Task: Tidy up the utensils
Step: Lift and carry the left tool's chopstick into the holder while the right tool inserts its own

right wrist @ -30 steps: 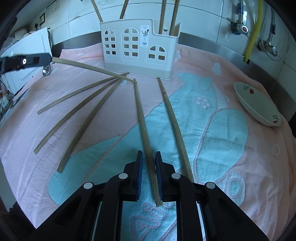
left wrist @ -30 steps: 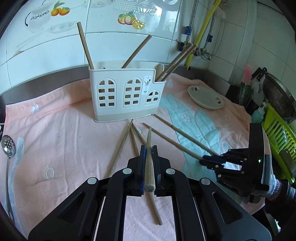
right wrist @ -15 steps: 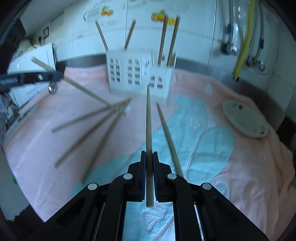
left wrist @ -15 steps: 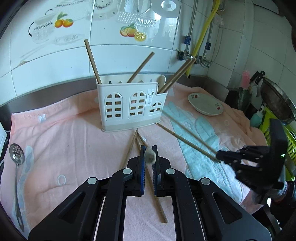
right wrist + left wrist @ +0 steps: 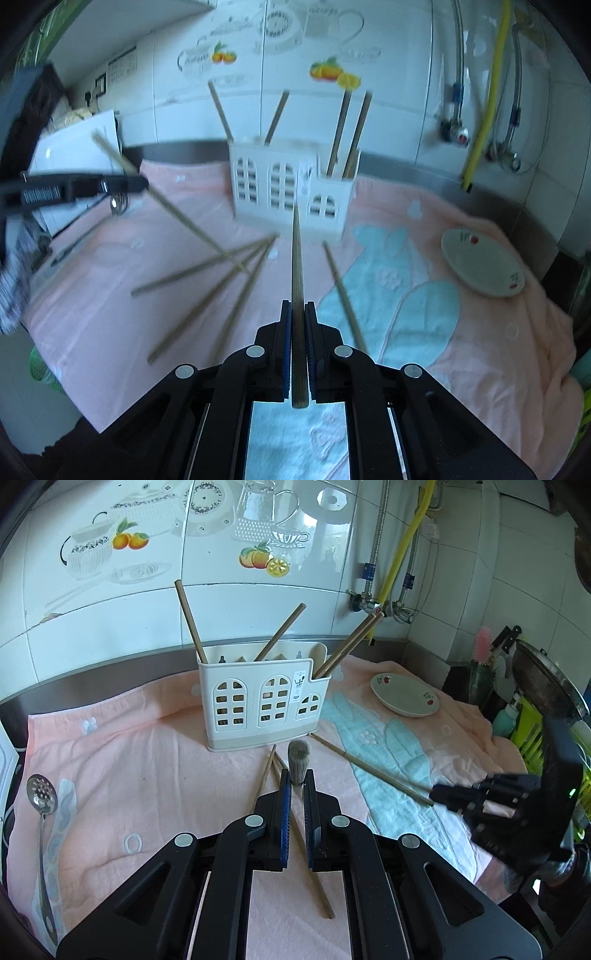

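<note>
Two chopsticks are being carried at once — the left gripper (image 5: 297,783) fingers are clamping one chopstick (image 5: 298,762) endwise, the right gripper (image 5: 298,314) fingers another chopstick (image 5: 296,266) pointing ahead at the holder (image 5: 291,188). Both risk pivoting, colliding, or missing a compartment beyond the fingertips.

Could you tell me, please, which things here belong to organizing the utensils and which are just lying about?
Part of the job:
- chopstick in the left gripper
- chopstick in the right gripper
- loose chopsticks on the towel
- white utensil holder
- slotted spoon, probably

Just lying about:
- plate
- pink towel
- yellow hose
</note>
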A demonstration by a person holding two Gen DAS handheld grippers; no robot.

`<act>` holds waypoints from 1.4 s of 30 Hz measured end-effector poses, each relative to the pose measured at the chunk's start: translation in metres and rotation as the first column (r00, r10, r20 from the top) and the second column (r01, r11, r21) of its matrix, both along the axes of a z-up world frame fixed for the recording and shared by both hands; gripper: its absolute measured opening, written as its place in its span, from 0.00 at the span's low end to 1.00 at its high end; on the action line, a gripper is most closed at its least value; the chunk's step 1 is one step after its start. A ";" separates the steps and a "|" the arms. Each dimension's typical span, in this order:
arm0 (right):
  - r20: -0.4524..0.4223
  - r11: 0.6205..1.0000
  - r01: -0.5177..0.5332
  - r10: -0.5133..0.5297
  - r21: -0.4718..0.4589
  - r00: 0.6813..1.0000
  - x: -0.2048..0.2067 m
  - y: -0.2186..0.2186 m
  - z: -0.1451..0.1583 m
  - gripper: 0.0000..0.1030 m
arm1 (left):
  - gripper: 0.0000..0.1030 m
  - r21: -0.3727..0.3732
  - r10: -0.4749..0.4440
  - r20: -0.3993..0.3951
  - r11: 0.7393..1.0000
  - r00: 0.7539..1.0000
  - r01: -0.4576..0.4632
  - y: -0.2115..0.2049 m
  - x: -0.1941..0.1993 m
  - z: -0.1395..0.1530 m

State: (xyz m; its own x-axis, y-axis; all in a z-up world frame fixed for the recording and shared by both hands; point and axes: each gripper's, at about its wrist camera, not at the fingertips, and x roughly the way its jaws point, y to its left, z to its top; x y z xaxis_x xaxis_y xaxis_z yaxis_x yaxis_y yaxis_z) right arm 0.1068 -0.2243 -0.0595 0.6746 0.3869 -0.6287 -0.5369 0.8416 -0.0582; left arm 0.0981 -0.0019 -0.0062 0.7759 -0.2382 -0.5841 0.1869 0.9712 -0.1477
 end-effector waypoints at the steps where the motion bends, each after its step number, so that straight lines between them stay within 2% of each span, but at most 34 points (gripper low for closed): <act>1: -0.020 1.000 -0.001 0.000 -0.007 1.000 -0.001 0.001 -0.007 0.07 | 0.05 0.000 0.000 0.001 1.000 1.000 0.000 0.001 0.000 0.001; 5: -0.020 1.000 0.005 -0.005 -0.019 1.000 -0.005 0.001 -0.010 0.07 | 0.05 -0.002 0.004 0.012 1.000 1.000 -0.004 0.004 -0.001 0.005; 9: -0.007 1.000 0.019 -0.019 0.017 1.000 -0.005 -0.005 -0.004 0.07 | 0.05 -0.002 0.003 0.017 1.000 1.000 -0.003 0.004 0.000 0.009; 20: 0.048 0.995 -0.004 -0.001 0.104 0.999 0.003 -0.001 0.054 0.07 | 0.05 0.019 -0.002 0.056 1.000 0.998 0.001 0.007 0.011 0.038; 27: 0.040 0.994 -0.040 0.036 0.104 0.999 0.027 0.010 0.106 0.07 | 0.05 0.056 0.005 0.102 0.998 0.995 -0.010 0.013 0.027 0.075; 33: 0.045 0.994 -0.055 0.051 0.092 0.998 0.052 0.017 0.151 0.07 | 0.05 0.092 0.024 0.185 0.995 0.983 -0.041 0.023 0.032 0.121; 38: 0.052 0.996 -0.037 0.032 0.085 0.998 0.070 0.021 0.177 0.07 | 0.05 0.120 0.036 0.254 0.990 0.967 -0.068 0.025 0.043 0.159; 40: 0.041 0.996 -0.033 0.030 0.083 0.999 0.078 0.023 0.183 0.07 | 0.05 0.148 0.053 0.270 0.984 0.961 -0.096 0.023 0.051 0.166; 42: 0.034 0.997 -0.025 0.023 0.073 0.999 0.085 0.025 0.186 0.07 | 0.05 0.140 0.052 0.263 0.986 0.963 -0.091 0.024 0.063 0.169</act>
State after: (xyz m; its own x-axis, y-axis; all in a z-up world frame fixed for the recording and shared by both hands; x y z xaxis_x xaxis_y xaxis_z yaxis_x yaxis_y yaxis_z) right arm 0.1921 -0.1989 0.1267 0.6843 0.4477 -0.5757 -0.5559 0.8311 -0.0144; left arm 0.1613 0.0226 0.1633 0.9164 -0.1020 -0.3871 0.1288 0.9907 0.0440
